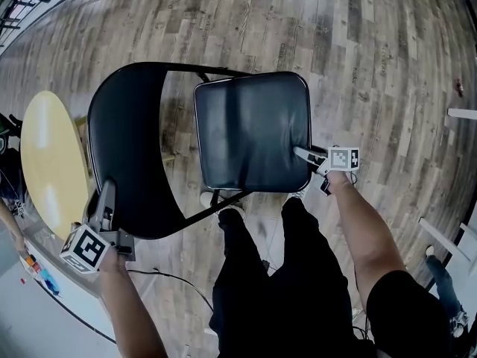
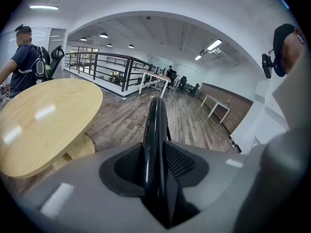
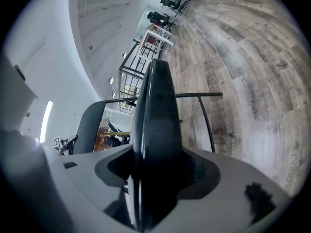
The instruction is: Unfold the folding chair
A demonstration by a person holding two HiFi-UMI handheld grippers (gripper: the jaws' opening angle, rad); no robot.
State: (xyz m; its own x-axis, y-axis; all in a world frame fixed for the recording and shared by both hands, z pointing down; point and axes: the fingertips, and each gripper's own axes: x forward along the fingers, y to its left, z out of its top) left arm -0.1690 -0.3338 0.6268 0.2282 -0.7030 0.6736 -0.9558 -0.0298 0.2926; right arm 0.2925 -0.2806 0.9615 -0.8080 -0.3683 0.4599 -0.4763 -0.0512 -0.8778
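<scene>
Progress looks far along: folding chair stands on the wooden floor at the person's feet, left gripper clamped on its backrest rim, right gripper clamped on the seat corner, so next the seat probably needs pressing fully flat

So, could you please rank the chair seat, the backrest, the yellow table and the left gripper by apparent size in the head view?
1. The seat and the backrest look about alike, so I won't rank them apart.
2. The yellow table.
3. The left gripper, clearly the smallest.
</scene>
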